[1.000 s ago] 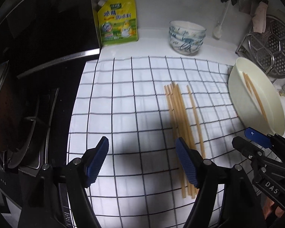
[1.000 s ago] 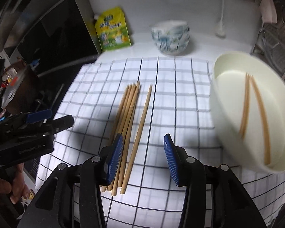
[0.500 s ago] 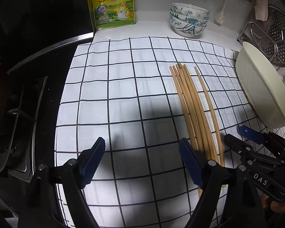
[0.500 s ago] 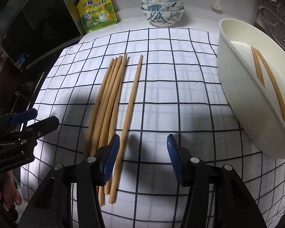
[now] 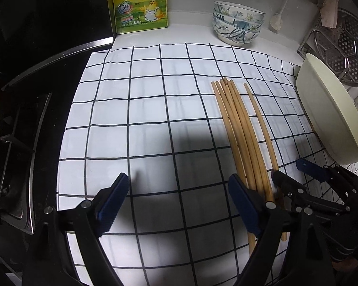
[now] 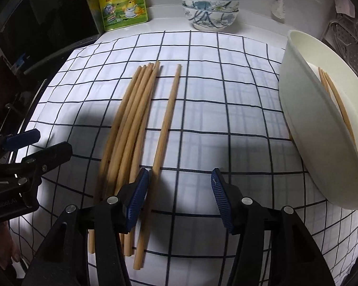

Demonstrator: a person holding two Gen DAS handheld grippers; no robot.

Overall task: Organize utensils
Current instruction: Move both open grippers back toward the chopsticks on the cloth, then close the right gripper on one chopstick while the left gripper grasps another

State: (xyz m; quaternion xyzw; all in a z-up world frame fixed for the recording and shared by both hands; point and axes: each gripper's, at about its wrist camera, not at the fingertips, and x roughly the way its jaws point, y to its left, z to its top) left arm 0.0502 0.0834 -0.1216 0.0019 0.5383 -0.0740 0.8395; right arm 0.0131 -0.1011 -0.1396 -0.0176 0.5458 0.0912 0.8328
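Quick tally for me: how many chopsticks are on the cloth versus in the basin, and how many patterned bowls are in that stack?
Chopsticks on the checked cloth: 6, a bundle of 5 plus 1 apart
Chopsticks in the white basin: 2
Patterned bowls, stacked: 3
Total: 11

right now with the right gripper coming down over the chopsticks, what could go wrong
The right gripper is open beside a lone wooden chopstick that lies apart from the tight bundle of wooden chopsticks. Closing here might catch bundle sticks too, or roll the round stick away. The large cream bowl sits close on the right, so a swing could knock it.
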